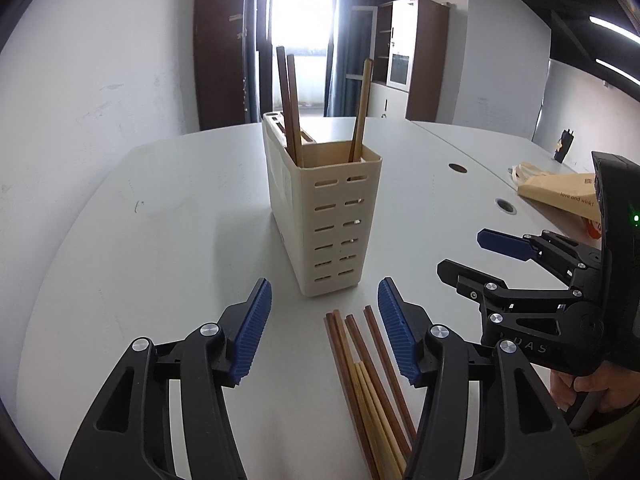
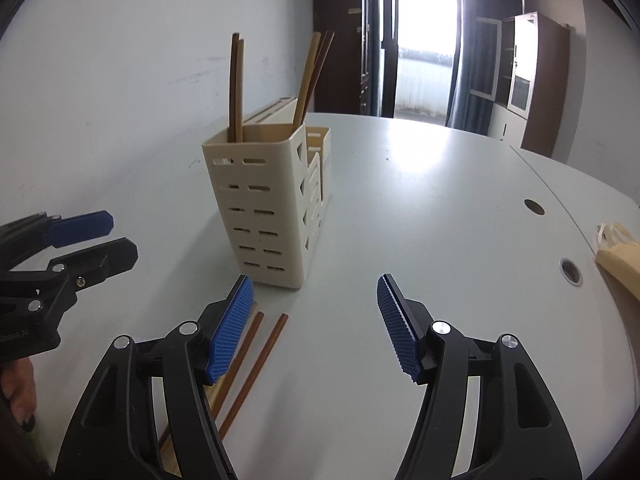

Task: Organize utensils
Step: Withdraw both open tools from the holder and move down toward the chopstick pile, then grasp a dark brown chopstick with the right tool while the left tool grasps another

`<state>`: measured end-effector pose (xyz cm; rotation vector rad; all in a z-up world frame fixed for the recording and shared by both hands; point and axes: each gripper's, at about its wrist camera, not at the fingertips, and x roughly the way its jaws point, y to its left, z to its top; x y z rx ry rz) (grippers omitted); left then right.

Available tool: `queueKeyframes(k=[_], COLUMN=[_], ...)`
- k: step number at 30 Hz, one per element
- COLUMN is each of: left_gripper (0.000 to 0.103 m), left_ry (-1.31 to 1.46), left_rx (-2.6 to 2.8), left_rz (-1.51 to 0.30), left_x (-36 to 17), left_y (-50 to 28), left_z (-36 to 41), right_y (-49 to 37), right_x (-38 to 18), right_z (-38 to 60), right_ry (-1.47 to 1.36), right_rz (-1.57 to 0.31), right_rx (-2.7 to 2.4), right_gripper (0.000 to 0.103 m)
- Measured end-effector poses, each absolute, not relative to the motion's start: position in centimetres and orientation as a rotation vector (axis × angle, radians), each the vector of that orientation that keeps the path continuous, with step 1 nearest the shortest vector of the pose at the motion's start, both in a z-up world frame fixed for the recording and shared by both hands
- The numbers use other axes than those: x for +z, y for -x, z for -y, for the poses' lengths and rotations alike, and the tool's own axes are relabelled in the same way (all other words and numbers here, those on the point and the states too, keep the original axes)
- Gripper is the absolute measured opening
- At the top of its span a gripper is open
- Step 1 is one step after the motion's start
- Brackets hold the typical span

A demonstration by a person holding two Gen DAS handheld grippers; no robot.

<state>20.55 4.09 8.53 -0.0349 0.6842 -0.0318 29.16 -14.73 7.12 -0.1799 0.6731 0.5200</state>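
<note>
The left gripper [image 1: 324, 328] hung closest to the loose chopsticks [image 1: 370, 384], which lay flat on the white table [image 1: 160, 240] in a bundle, their long axis running from under its right-hand finger toward the cream holder [image 1: 324, 220] just beyond their tips. Its jaws stood parted, pads touching nothing, with the sticks lying beneath the right side of the gap rather than centred. The right gripper [image 2: 316, 328] was likewise spread and empty, the sticks off by its left finger. Several chopsticks already stood upright in the holder. The left looked better placed to pick.
</note>
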Motion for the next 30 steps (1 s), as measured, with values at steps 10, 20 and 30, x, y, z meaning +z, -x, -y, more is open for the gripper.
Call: queueKeyframes(k=[10, 20, 30], left_gripper=[0.056, 0.055, 0.055], left_ry=[0.067, 0.114, 0.142], left_rx=[-0.060, -0.074, -0.092], left_rz=[-0.860, -0.944, -0.968], left_x=[5.6, 3.0, 1.5], left_y=[-23.9, -26.5, -27.3], left_z=[-5.6, -6.7, -6.8], right_y=[-32.1, -34.3, -35.4], right_x=[3.6, 0.4, -2.4], right_z=[14.0, 12.4, 9.7], right_ry=[0.140, 0.133, 0.203], right_rz=[-0.881, -1.001, -1.068], right_rx=[0.533, 0.529, 0.504], right_gripper=[0.064, 0.064, 0.053])
